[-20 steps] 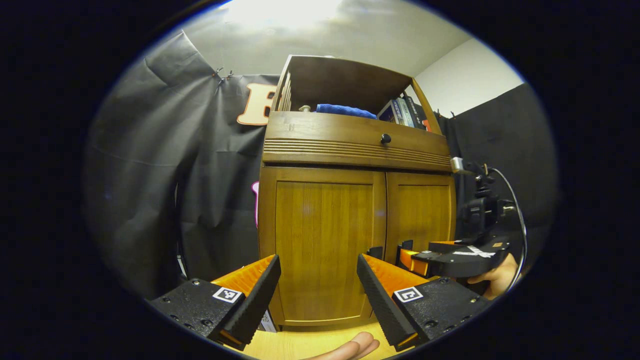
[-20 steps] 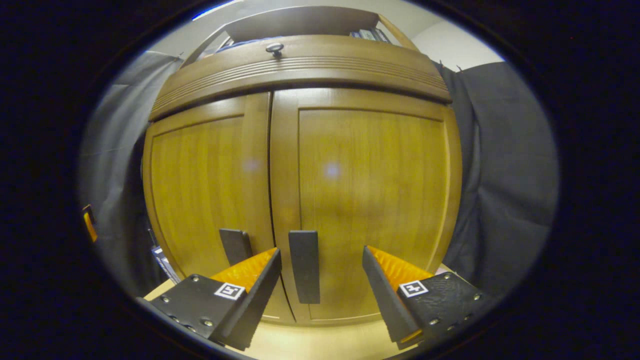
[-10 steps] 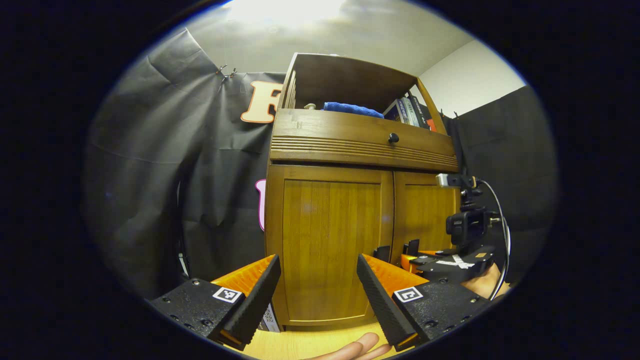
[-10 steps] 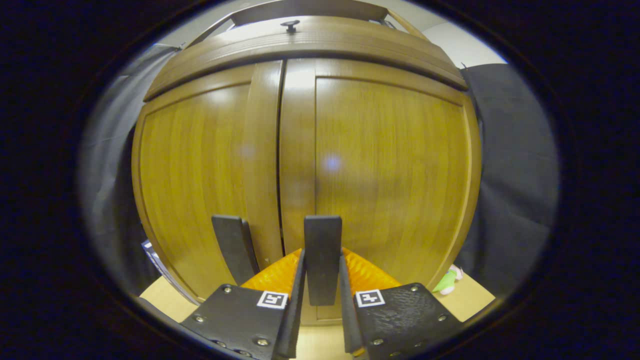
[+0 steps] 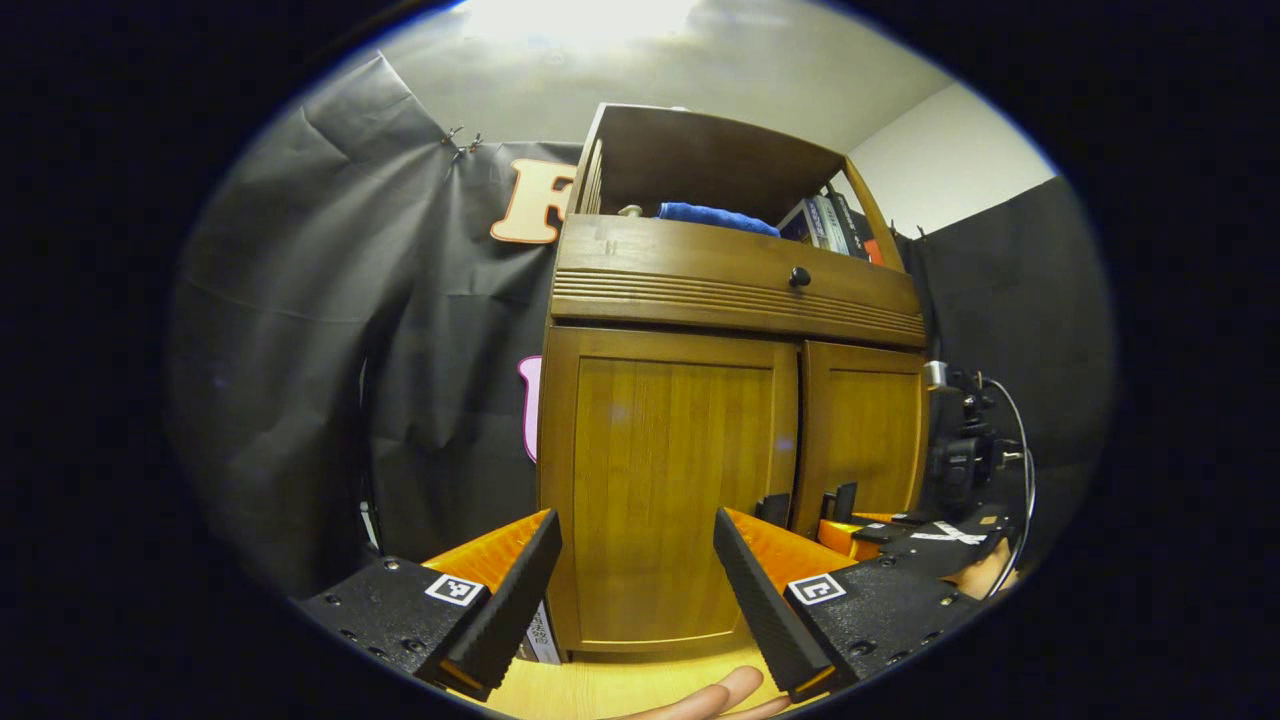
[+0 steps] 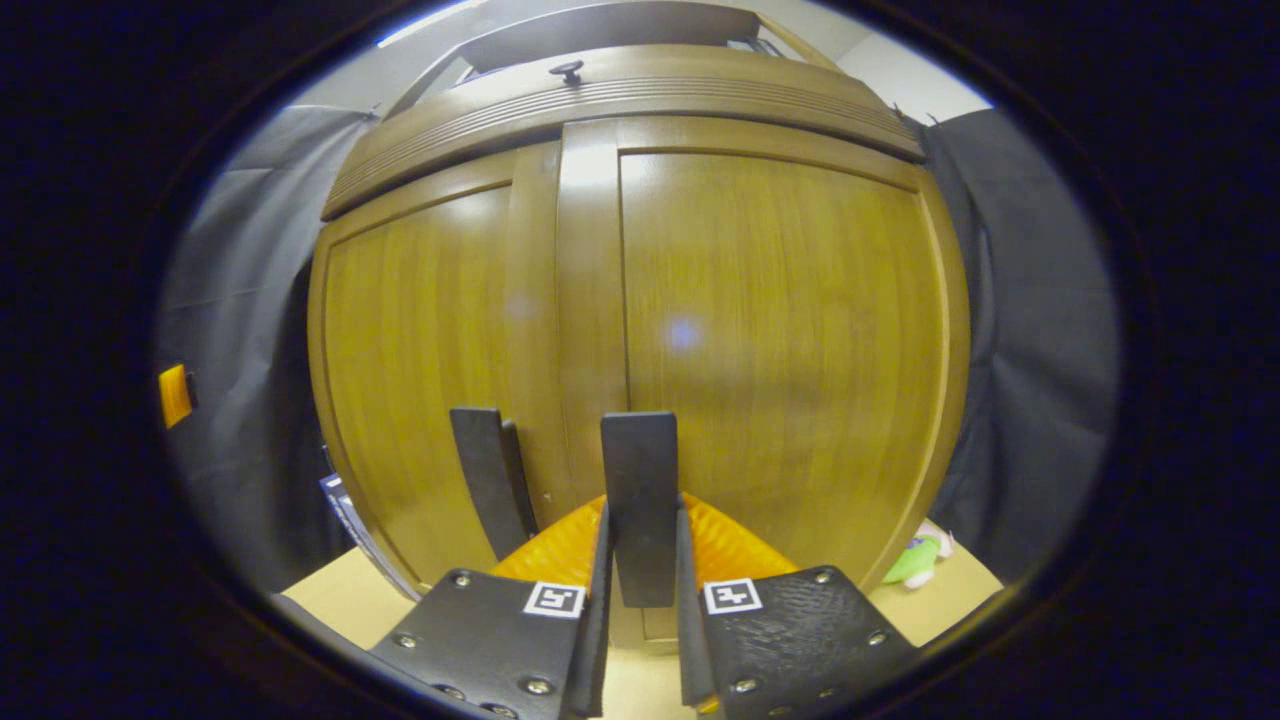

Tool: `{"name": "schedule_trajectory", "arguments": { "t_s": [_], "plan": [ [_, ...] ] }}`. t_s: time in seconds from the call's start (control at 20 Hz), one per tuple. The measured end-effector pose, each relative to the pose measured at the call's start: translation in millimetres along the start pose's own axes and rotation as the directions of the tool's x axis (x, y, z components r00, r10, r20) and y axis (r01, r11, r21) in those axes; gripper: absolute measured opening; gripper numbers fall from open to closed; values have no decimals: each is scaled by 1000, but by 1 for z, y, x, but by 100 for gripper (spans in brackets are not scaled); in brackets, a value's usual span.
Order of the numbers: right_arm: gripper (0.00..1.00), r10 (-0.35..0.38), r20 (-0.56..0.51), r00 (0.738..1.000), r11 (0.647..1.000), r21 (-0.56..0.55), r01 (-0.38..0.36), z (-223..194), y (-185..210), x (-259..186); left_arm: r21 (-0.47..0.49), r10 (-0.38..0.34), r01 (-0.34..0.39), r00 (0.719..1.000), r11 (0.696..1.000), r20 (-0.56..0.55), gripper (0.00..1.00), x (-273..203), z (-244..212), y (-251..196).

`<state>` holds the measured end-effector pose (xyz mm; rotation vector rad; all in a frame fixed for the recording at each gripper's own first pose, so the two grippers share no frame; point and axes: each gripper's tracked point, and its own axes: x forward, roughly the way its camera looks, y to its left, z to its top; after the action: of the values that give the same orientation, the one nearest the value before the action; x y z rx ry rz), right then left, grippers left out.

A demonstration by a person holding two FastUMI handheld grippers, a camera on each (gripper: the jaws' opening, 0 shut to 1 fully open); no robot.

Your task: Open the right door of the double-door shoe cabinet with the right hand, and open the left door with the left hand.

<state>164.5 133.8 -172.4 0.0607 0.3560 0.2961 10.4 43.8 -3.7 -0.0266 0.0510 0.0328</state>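
left gripper view: the left gripper point(image 5: 637, 570) hangs with fingers spread wide before the shoe cabinet's left door point(image 5: 668, 490), at 12 o'clock, both doors closed. right gripper view: the right gripper point(image 6: 640, 590) is clamped on the right door's handle point(image 6: 640, 500); the left handle point(image 6: 490, 480) sits at 10 o'clock.

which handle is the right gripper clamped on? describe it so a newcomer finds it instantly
Start at the wooden shoe cabinet with two doors under a drawer. Two dark flat upright handles flank the centre seam low down. It is the right door's handle, pinched by the right gripper; the left door's handle stands free.
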Motion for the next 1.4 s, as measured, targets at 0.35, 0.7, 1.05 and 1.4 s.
{"name": "schedule_trajectory", "arguments": {
  "t_s": [0.35,0.7,1.05,1.4],
  "plan": [
    [29,76,-1,997,995,63,-76,-2,-10,-36,-3,-14,14,1000,1000,-22,92,4,-7,-5],
    [29,108,16,994,985,135,-110,-7,-28,-76,34,-52,52,999,998,-4,92,1,-3,-21],
    [29,72,5,997,991,115,-72,-9,-50,-107,38,-80,80,997,996,2,92,-2,-1,-32],
    [29,16,-15,1000,994,110,-15,-10,-76,-136,59,-83,86,995,995,-52,92,-1,-12,-29]
  ]
}}
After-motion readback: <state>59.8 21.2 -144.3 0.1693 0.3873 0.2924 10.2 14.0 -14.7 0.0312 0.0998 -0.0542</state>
